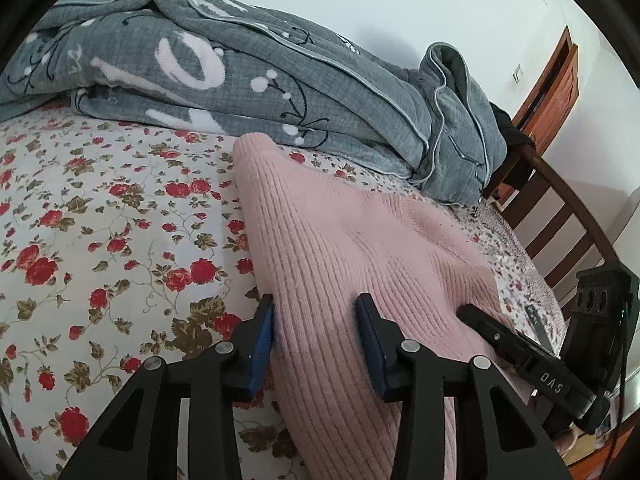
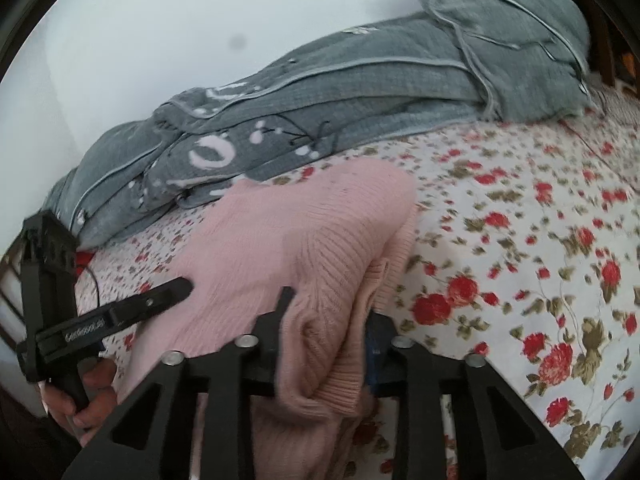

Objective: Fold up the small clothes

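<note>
My left gripper [image 1: 316, 336] straddles the near left edge of the pink sweater [image 1: 340, 240], jaws partly apart, the knit between them; whether the pads press it I cannot tell. My right gripper [image 2: 328, 320] is clamped on a bunched fold. The sweater lies on the floral bedsheet [image 1: 100, 220], grey blanket [image 1: 240, 80] beyond.

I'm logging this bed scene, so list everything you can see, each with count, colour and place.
sweater: one, pink ribbed knit, on the bed in front of both grippers
blanket: one, grey with white pattern, bunched along the far side by the wall
sheet: one, white with red flowers, covering the bed
bed rail: one, dark brown wood, at the bed's end
door: one, brown, in the far wall
left gripper: black, blue pads, jaws astride the sweater's near edge
right gripper: black, pinching a bunched sweater fold
hand: one, gripping the left gripper's handle
</note>
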A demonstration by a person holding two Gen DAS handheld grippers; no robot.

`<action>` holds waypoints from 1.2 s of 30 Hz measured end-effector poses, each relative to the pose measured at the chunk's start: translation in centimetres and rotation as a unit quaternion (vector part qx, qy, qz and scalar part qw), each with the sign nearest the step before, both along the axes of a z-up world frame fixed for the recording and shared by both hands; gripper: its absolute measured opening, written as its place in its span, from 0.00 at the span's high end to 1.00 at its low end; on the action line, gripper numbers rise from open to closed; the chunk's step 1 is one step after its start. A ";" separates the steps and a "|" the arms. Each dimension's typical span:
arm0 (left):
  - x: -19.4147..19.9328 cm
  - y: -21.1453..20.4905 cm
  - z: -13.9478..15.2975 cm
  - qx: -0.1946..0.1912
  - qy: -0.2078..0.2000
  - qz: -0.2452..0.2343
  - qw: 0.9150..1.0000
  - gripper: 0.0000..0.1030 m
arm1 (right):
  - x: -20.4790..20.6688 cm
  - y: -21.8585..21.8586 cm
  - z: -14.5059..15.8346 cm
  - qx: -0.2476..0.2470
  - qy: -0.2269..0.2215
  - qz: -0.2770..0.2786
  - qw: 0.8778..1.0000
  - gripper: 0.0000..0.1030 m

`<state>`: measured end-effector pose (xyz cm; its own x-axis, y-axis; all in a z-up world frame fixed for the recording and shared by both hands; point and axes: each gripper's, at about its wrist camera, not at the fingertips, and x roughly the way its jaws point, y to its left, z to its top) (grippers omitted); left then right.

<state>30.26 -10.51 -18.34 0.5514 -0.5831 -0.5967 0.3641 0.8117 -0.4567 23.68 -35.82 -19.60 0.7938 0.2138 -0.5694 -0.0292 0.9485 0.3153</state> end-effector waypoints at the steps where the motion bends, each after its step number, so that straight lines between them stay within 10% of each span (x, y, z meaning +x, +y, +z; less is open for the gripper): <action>1: 0.0 0.1 0.1 -0.005 0.000 0.001 1.000 0.66 | -0.1 0.1 0.1 -0.003 -0.004 0.000 1.000 0.76; 10: -1.2 1.3 2.0 -0.018 -0.032 0.023 0.999 0.90 | -1.0 0.0 1.8 0.024 -0.032 0.009 0.999 0.78; 17: -0.5 2.8 1.9 -0.032 0.010 0.027 0.999 0.90 | -1.0 1.3 3.2 0.027 -0.039 0.010 0.999 0.78; 22: -0.1 1.5 1.0 -0.031 0.026 -0.005 0.999 0.54 | -0.6 0.2 1.4 -0.003 -0.002 -0.026 1.000 0.64; 30: 2.0 0.2 -1.7 -0.037 0.078 -0.009 0.996 0.34 | 1.0 -1.8 -1.4 0.057 0.062 -0.024 0.996 0.32; 34: 2.0 0.8 -1.7 -0.077 0.087 -0.013 0.993 0.59 | 1.9 -2.7 -2.4 0.113 0.074 -0.008 0.991 0.32; 36: 1.1 0.5 -0.8 -0.056 0.054 -0.010 0.997 0.64 | 1.7 -2.4 -2.2 0.127 0.063 0.010 0.990 0.58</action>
<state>31.34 -10.04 -19.10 0.4750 -0.6595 -0.5826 0.3235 0.7465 -0.5814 25.39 -38.20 -21.76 0.7141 0.3778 -0.5893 0.0071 0.8380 0.5457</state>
